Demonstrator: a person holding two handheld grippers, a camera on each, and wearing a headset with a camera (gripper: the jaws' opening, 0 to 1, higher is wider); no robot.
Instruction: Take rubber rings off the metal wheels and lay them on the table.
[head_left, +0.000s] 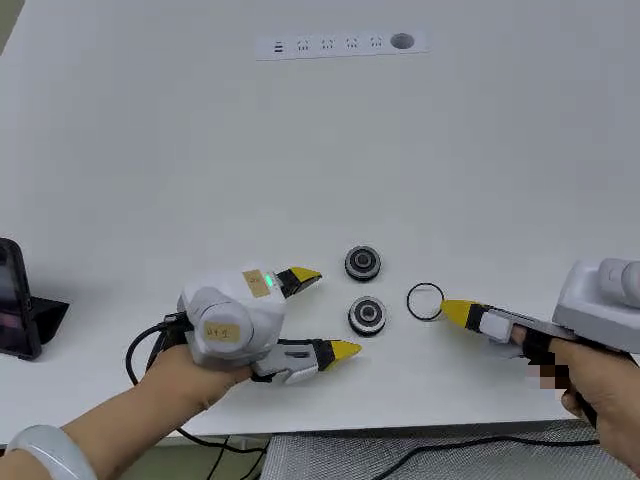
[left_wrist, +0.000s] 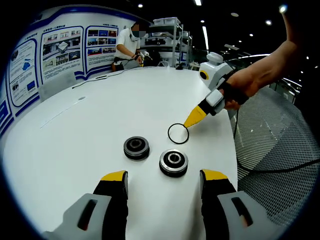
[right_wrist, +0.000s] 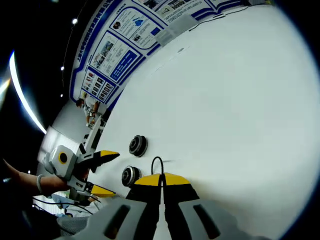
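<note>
1 rubber ring (head_left: 425, 302) already lies flat on the desk (head_left: 200, 150), right of centre in the head view. The right hand-held gripper (head_left: 455, 312) is at its edge, tips closed on nothing. The upper metal wheel (head_left: 362, 263) and lower metal wheel (head_left: 367, 315) look dark-rimmed, so probably 1 or 2 rings remain. The left hand-held gripper (head_left: 325, 312) gapes wide, empty, beside the lower wheel.

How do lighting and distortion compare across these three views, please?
Head view: soft, even light, faint shadow under the near wheel, all sharp. Left gripper view: fisheye curves the table edge; ceiling lamps glare. Right gripper view: rolled, strongly bowed, a bright streak at left.
</note>
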